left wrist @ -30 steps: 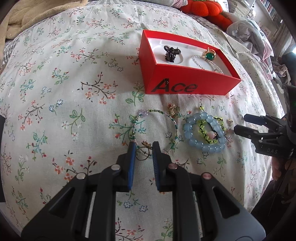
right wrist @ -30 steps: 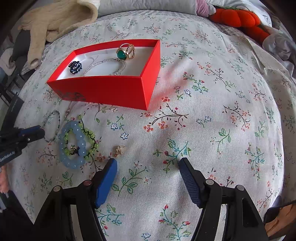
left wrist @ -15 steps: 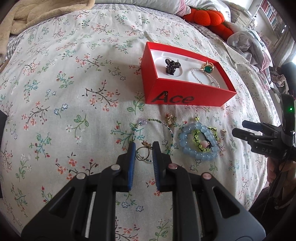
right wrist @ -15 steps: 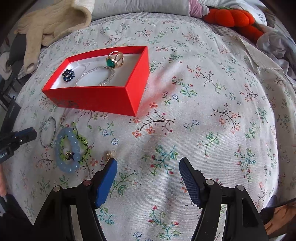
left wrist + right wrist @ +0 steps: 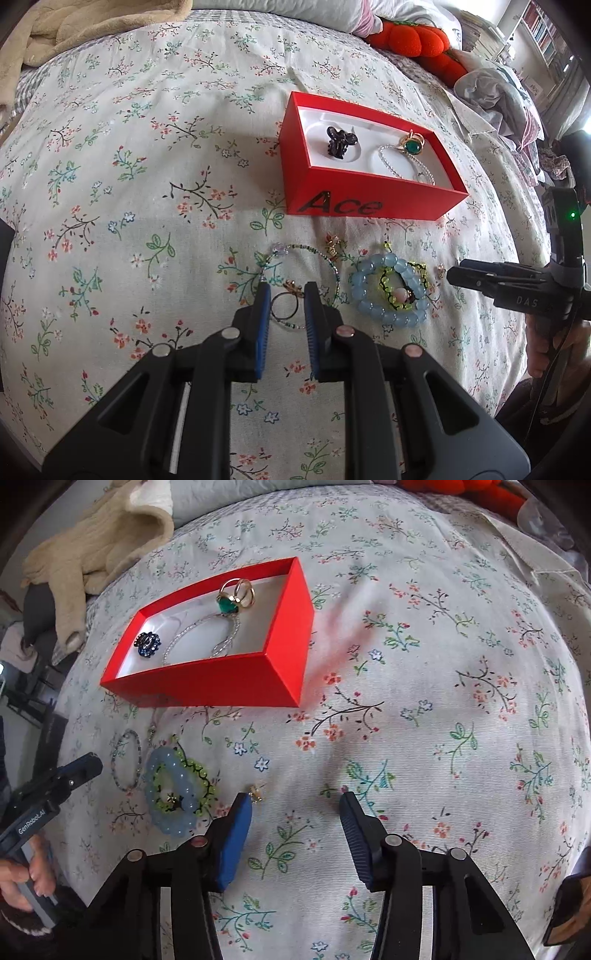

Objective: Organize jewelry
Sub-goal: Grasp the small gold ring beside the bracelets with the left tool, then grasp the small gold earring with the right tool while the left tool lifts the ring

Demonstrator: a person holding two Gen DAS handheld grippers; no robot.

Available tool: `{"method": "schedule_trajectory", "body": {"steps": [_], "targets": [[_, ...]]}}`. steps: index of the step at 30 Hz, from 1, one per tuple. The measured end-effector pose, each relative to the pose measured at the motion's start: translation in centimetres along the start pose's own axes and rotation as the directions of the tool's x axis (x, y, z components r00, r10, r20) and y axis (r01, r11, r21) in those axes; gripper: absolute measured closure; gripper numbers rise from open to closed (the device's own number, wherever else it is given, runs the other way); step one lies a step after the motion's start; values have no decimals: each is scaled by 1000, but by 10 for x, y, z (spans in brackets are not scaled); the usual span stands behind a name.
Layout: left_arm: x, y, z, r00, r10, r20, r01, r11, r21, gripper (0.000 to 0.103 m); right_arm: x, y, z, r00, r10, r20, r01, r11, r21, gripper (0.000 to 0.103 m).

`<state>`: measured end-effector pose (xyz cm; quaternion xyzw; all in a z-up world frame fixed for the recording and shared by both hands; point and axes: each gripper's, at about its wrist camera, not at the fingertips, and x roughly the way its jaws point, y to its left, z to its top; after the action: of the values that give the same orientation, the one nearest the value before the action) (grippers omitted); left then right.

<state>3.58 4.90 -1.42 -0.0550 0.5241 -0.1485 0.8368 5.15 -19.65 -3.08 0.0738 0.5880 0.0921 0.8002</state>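
Observation:
A red box [image 5: 369, 205] [image 5: 207, 686] on the floral bedspread holds a dark brooch [image 5: 340, 142], a green-stone ring [image 5: 412, 146] [image 5: 232, 598] and a silver chain [image 5: 404, 166]. In front of it lie a thin beaded bracelet [image 5: 325, 258], a blue bead bracelet [image 5: 388, 295] [image 5: 170, 794] with a green one, and small gold earrings [image 5: 334, 245] [image 5: 256, 794]. My left gripper [image 5: 285, 291] is narrowly open around a thin ring [image 5: 284, 308], held above the bed. My right gripper [image 5: 291, 805] is open and empty, its left finger next to an earring.
A beige knit garment [image 5: 96, 554] lies at the bed's far left. An orange plush toy [image 5: 410, 40] and crumpled clothes [image 5: 495, 96] lie at the far right. The bed edge drops away on the right of the left wrist view.
Both grippers have risen and pulled back from the bedspread. The ring stays between my left fingers. The right gripper stays open.

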Motion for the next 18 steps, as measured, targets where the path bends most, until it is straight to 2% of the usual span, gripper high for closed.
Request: {"method": "schedule_trajectory", "body": {"steps": [4,9,11,14,18], "targets": [[2,1,-1,1000,3,-7,-3,1000,-4,83,6,8,5,1000,16,2,-16,1000,-1,64],[4,0,-1,1000,6,-13,-6,1000,0,83,14,15,10,1000,-8,-1,8,1000,-20,78],[4,0,-1,1000,8,-14,-8,1000,0,83,15,16,12,1000,-10,-6,10,1000,-25,86],[4,-1,-1,1000,8,-16,-7,1000,1,83,17,15,14,1000,-9,-9,8,1000,-23,92],[5,-2,-1,1000,12,-14,-12,1000,3,83,15,14,13,1000,-11,-5,11,1000,-25,94]]}}
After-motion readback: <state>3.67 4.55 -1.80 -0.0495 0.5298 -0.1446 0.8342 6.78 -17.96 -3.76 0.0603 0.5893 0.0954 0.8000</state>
